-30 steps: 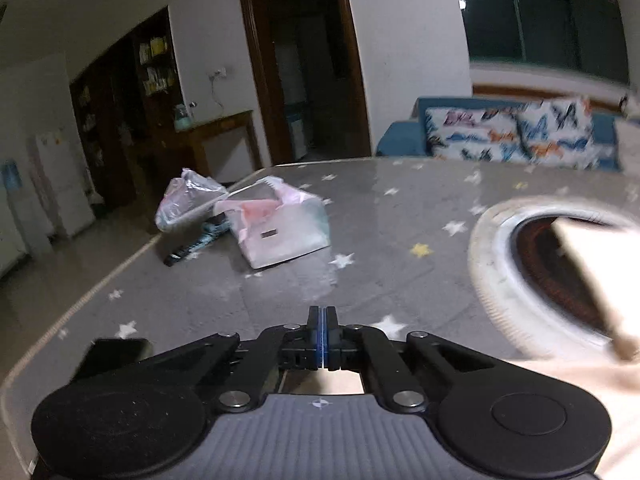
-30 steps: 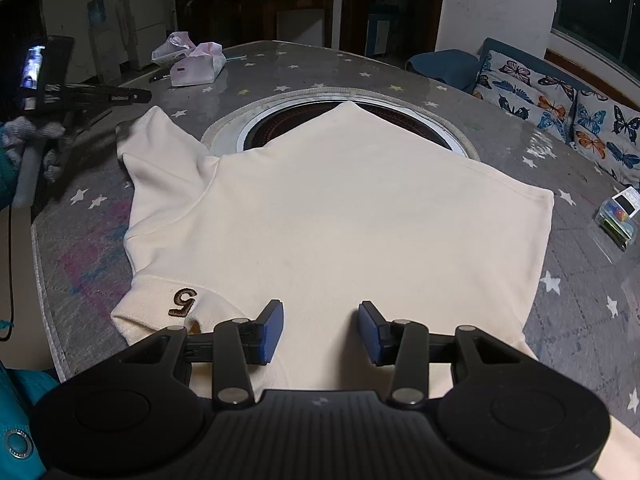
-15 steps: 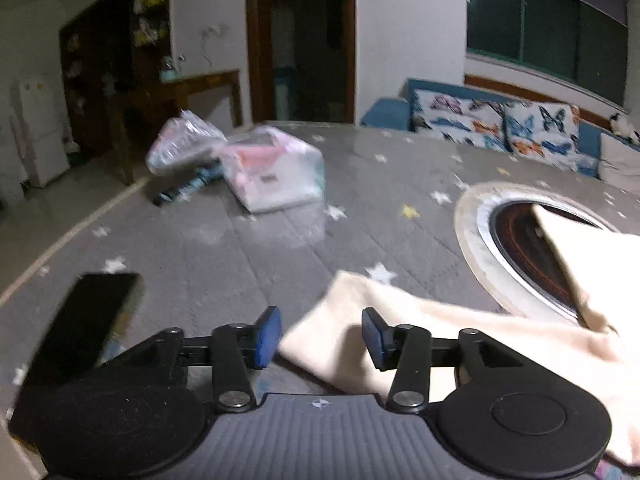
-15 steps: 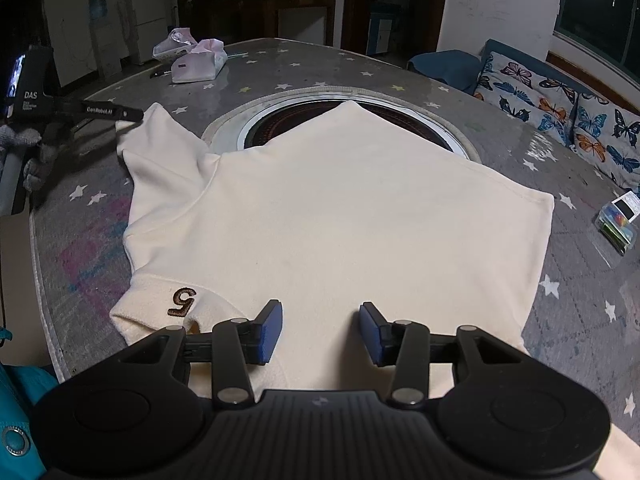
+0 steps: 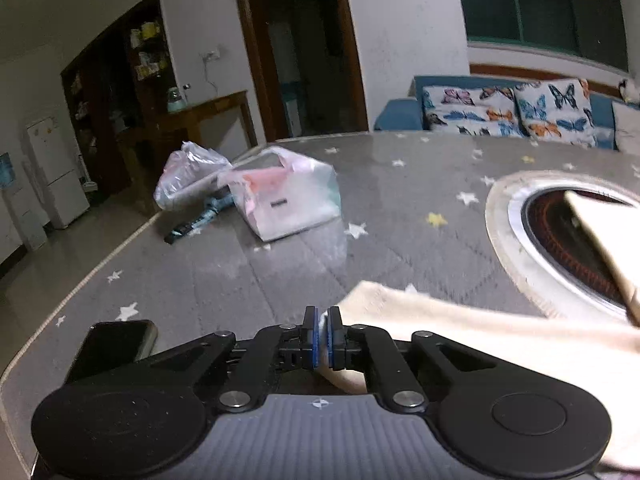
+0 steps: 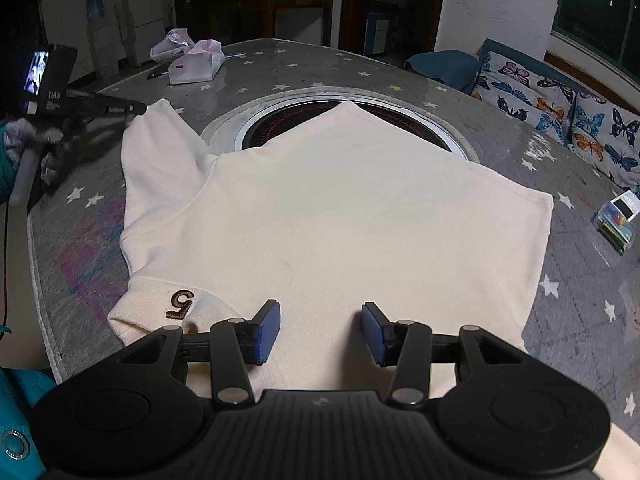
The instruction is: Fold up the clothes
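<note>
My right gripper [image 6: 320, 326] hovers with its jaws spread wide over the near hem of the cream sweatshirt [image 6: 340, 208], which lies flat on the star-patterned grey table [image 6: 568, 264]. My left gripper [image 5: 322, 334] is clenched on the cuff of the sleeve [image 5: 460, 320]. A dark phone [image 5: 110, 346] lies beside it. Farther off sits a plastic bag [image 5: 288, 196].

A cream fabric sweatshirt [image 6: 340, 216] lies spread on the grey star-patterned counter [image 6: 568, 264], its far tip over the round metal-rimmed recess [image 6: 352, 120]. Translucent plastic bags [image 6: 192, 60] sit behind it, far left; a small clear plastic box [image 6: 616, 222] lies to its right.
</note>
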A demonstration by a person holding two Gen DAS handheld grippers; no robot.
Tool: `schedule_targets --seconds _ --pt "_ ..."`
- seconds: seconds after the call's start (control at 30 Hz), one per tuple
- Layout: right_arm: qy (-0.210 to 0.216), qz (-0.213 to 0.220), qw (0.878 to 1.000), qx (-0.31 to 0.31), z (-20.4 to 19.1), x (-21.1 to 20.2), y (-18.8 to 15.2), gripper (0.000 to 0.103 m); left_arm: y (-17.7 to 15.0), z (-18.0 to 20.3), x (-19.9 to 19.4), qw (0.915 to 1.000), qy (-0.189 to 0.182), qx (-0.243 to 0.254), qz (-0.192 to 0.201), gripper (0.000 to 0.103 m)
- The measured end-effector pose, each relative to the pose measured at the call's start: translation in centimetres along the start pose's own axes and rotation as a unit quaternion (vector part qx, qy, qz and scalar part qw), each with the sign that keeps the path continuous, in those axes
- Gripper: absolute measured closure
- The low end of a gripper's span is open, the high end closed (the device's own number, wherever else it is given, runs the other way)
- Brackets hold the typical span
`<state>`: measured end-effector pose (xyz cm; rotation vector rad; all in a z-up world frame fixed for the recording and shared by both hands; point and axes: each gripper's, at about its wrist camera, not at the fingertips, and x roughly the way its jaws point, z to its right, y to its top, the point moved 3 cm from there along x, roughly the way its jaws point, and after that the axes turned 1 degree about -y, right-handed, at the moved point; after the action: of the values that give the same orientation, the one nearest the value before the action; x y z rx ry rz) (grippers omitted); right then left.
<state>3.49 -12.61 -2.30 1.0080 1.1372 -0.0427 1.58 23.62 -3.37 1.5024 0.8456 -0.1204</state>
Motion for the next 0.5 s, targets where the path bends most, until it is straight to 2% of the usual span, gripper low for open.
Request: schedule_targets --seconds 0.13,0.23,0.3,0.4,0.5 --pt "0.000 0.002 1.000 -0.002 -0.1 -0.3 0.0 0.057 0.8 0.7 -1.9 0.9994 -0.026 -0.023 -0.005 0.093" --pt "0.000 0.005 1.000 -0.001 -0.1 -0.6 0.0 0.057 1.4 3.4 -4.3 0.9948 -0.101 -0.016 0.008 0.094" --pt "0.000 0.007 1.000 -0.001 -0.2 -0.9 0.0 0.057 1.4 5.9 -5.7 0.9871 -0.160 -0.003 0.006 0.095" --pt "0.000 0.009 1.000 -0.001 -0.3 -1.1 -0.1 0.057 1.0 9.8 -6.9 0.9700 -0.242 0.021 -0.001 0.095" --pt "0.004 0.010 1.000 -0.001 -0.5 -1.2 -0.3 0.057 0.3 13.3 -7.0 0.9563 -0.287 0.053 -0.011 0.095"
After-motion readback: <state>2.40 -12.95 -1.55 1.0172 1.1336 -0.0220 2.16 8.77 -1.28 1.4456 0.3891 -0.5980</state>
